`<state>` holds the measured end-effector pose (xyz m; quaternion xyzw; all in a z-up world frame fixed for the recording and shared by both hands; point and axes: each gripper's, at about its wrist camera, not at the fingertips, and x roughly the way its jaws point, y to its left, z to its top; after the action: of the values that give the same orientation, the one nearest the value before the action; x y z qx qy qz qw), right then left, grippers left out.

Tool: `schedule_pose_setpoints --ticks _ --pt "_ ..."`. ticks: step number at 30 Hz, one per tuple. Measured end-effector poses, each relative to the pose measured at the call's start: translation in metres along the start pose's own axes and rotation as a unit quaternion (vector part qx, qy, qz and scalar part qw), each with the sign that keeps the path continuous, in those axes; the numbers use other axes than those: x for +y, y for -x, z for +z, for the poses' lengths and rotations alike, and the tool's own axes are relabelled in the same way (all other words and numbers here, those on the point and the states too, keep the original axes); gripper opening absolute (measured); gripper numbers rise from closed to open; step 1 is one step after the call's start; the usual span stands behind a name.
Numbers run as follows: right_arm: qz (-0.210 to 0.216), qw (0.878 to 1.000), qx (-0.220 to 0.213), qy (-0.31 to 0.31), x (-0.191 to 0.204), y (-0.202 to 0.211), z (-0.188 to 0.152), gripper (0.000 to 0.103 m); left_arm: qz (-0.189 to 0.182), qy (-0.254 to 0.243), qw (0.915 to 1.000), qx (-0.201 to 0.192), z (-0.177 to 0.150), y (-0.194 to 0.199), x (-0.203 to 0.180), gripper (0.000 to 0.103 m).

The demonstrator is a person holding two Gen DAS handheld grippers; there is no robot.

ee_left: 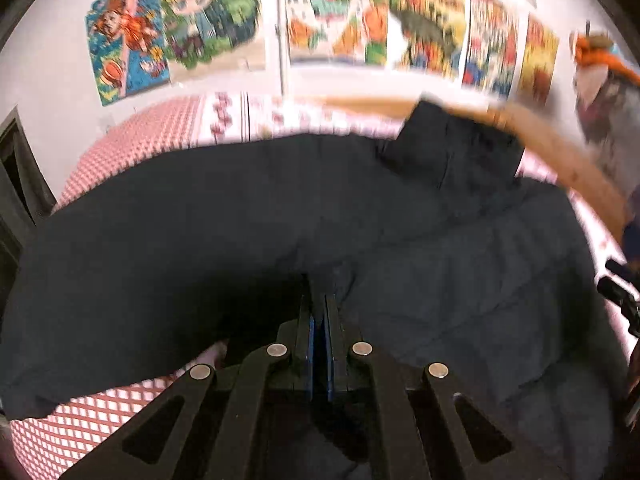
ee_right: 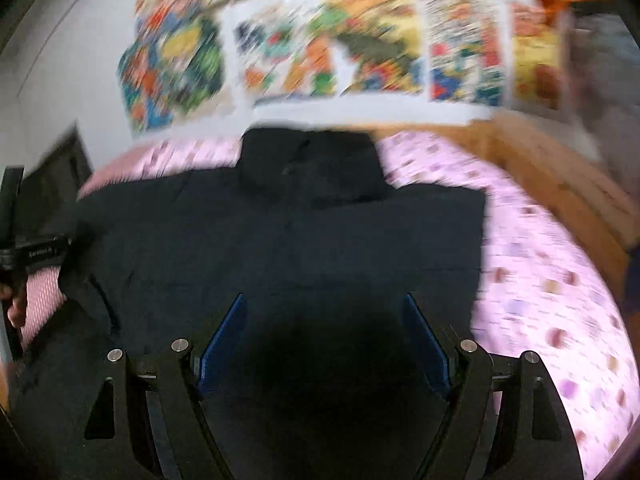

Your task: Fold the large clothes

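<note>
A large black jacket (ee_left: 280, 208) lies spread on the bed, its collar (ee_left: 452, 148) toward the wall. My left gripper (ee_left: 319, 300) is shut on a pinched fold of the jacket's near edge, and the cloth rises up to its tips. In the right wrist view the jacket (ee_right: 320, 232) fills the middle, with its collar (ee_right: 312, 160) at the far side. My right gripper (ee_right: 324, 300) hovers open over the jacket's lower part, its blue pads (ee_right: 224, 340) wide apart and clear of the cloth. The left gripper (ee_right: 24, 252) shows at the left edge, lifting a corner of cloth.
A pink patterned bedsheet (ee_right: 540, 280) covers the bed, and checked red-white fabric (ee_left: 80, 420) lies at the near left. A wooden bed frame (ee_right: 560, 160) runs along the right. Colourful posters (ee_left: 340, 12) cover the white wall. A dark piece of furniture (ee_left: 16, 176) stands at left.
</note>
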<state>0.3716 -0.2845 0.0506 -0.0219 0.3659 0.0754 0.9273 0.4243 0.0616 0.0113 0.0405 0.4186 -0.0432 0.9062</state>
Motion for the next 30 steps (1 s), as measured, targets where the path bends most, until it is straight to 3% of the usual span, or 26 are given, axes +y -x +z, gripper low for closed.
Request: schedule_pose_setpoints --ticks 7,14,17,19,20,22,25,27,30 --pt "-0.020 0.992 0.109 0.053 0.036 -0.073 -0.024 0.074 0.012 0.020 0.9987 0.045 -0.011 -0.048 0.001 0.006" --pt "-0.035 0.992 0.107 0.058 0.045 -0.087 -0.043 0.076 0.004 0.042 0.9972 0.062 -0.023 -0.069 0.008 0.014" --pt "-0.033 0.993 0.097 0.051 0.043 -0.085 -0.046 0.080 -0.025 0.060 0.9965 0.053 -0.023 -0.066 0.016 0.020" --pt "-0.027 0.995 0.089 0.043 0.040 -0.081 -0.047 0.082 -0.050 0.083 0.9942 0.046 -0.024 -0.058 0.025 0.030" --pt "-0.026 0.995 0.086 0.042 0.036 -0.080 -0.047 0.082 -0.064 0.100 0.9920 0.042 -0.027 -0.053 0.031 0.033" --pt "-0.030 0.996 0.078 0.043 0.036 -0.077 -0.046 0.082 -0.092 0.134 0.9862 0.028 -0.034 -0.040 0.044 0.054" --pt "-0.024 0.998 0.043 0.049 0.040 -0.059 -0.039 0.082 -0.130 0.202 0.9707 -0.012 -0.055 -0.007 0.074 0.072" --pt "-0.003 0.998 0.022 0.052 0.049 -0.047 -0.032 0.082 -0.128 0.232 0.9642 -0.016 -0.067 0.009 0.094 0.079" --pt "0.016 0.997 0.011 0.074 0.069 -0.040 -0.022 0.083 -0.120 0.284 0.9508 -0.032 -0.086 0.030 0.134 0.079"
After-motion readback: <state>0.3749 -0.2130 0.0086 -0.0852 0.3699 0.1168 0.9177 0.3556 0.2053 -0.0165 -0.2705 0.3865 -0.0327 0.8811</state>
